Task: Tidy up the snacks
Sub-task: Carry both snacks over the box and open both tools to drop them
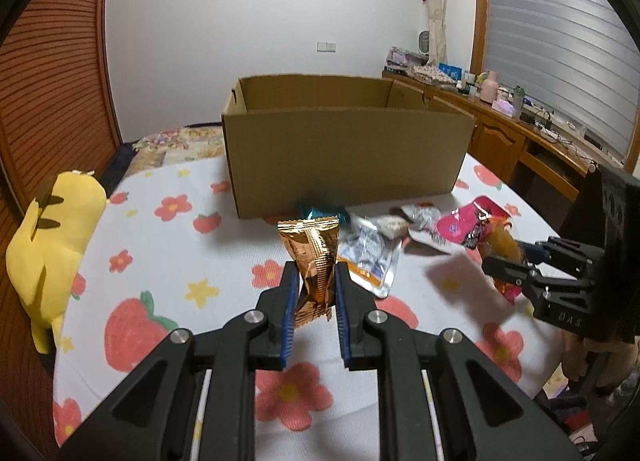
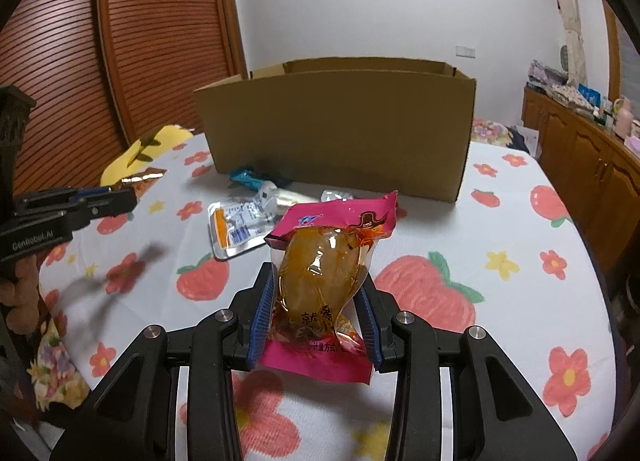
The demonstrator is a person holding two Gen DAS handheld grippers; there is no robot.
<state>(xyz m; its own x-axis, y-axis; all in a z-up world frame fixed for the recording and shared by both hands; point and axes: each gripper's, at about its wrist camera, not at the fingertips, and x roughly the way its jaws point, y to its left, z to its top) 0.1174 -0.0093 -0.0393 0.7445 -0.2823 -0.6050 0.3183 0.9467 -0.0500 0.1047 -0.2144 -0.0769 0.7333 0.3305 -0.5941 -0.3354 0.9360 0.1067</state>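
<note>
The left gripper (image 1: 316, 281) fills the lower middle of its own view, jaws clamped on a crinkled copper-gold foil snack packet (image 1: 314, 261) that stands upright between the blue pads, lifted clear of the bed's strawberry-and-flower sheet (image 1: 160, 221). The right gripper (image 2: 318, 297), low in the centre of its view, has its jaws clamped on a pink-edged clear pouch (image 2: 324, 265) holding an amber, glossy snack. An open cardboard box (image 1: 344, 157) sits on the sheet in the upper middle of both views. Just in front of the box lie a teal wrapper (image 2: 250, 179), a white and orange sachet (image 2: 236, 231) and small silver packets (image 1: 420, 217). A yellow plush toy (image 1: 52, 237) rests at the left edge.
</note>
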